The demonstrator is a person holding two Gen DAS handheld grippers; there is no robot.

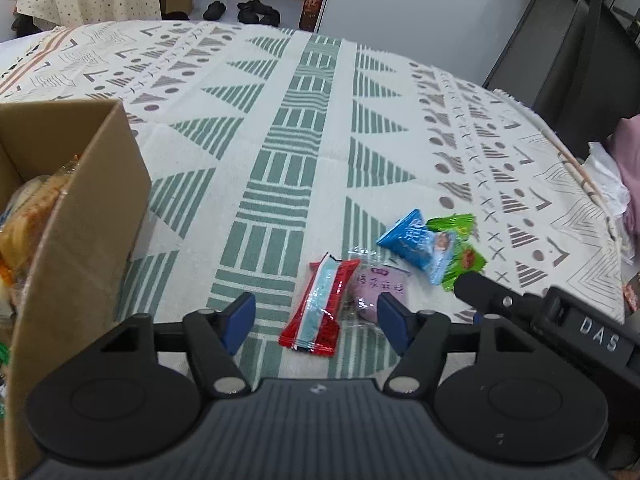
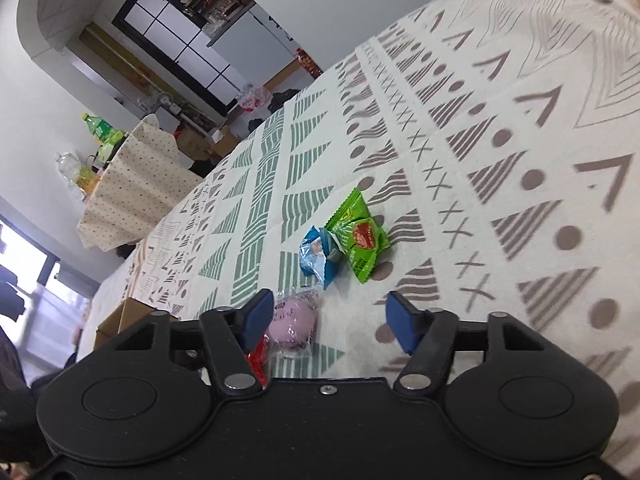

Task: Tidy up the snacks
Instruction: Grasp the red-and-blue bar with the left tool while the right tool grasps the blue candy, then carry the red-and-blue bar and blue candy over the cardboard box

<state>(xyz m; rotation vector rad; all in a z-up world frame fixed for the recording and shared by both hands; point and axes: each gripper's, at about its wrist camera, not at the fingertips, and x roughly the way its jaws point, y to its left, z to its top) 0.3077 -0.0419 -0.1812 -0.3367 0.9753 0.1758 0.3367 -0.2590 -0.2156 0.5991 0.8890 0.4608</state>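
Several snack packets lie on the patterned tablecloth (image 1: 280, 120). My left gripper (image 1: 316, 322) is open low over the cloth, and a red packet (image 1: 320, 304) lies between its blue pads without touching them. A purple packet (image 1: 376, 288) sits by its right pad. Beyond lie blue packets (image 1: 412, 240) and green packets (image 1: 452, 224). One of the right gripper's fingers (image 1: 480, 292) reaches in beside them. My right gripper (image 2: 330, 318) is open, with the purple packet (image 2: 294, 320) just inside its left pad. The red packet (image 2: 258, 360), blue packet (image 2: 320, 258) and green packet (image 2: 358, 236) are also visible.
An open cardboard box (image 1: 80, 208) holding wrapped snacks stands at the left; its corner (image 2: 120, 316) shows in the right wrist view. Pink cloth (image 1: 628, 168) lies past the table's right edge. A second table with a dotted cloth (image 2: 132, 184) and bottles stands beyond.
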